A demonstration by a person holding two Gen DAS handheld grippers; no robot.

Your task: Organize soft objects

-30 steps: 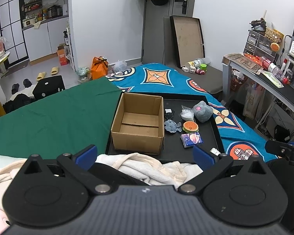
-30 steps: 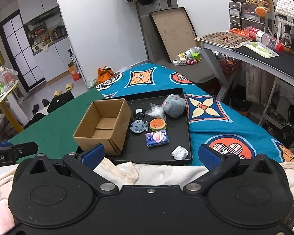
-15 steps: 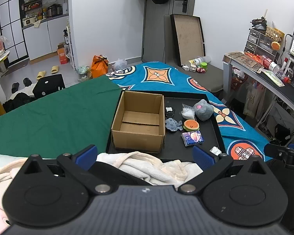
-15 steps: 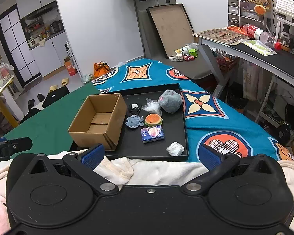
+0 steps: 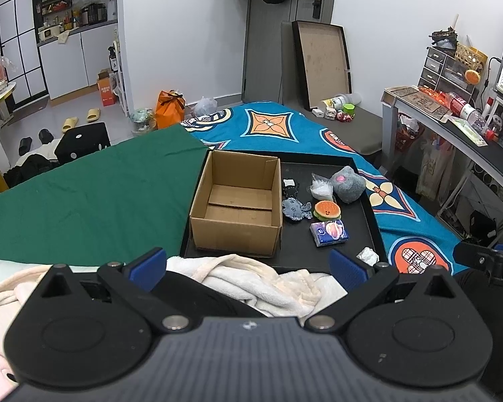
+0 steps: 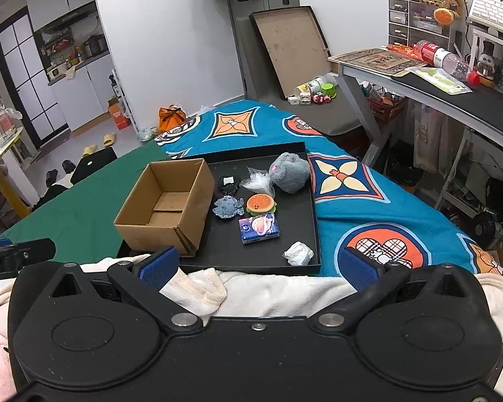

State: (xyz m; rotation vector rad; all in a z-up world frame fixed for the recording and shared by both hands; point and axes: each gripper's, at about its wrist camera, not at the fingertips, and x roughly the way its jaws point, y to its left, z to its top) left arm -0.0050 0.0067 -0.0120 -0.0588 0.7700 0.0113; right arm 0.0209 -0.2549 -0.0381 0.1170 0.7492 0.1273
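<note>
Both grippers, left gripper (image 5: pixel 248 264) and right gripper (image 6: pixel 256 264), spread wide, empty | black tray (image 5: pixel 369 201) near edge hidden by white blanket (image 5: pixel 251 281) | tray on blue patterned bedspread (image 6: pixel 352 207).

A: What's the room like?
B: White walls, a grey door (image 5: pixel 268 33) with clothes hung on top, and a big flat box lid (image 5: pixel 322 63) leaning beside it.
A: Furniture?
B: A cluttered desk (image 6: pixel 429 80) on the right, kitchen cabinets (image 5: pixel 70 60) past the glass partition, slippers (image 5: pixel 80 119) on pale floor.
</note>
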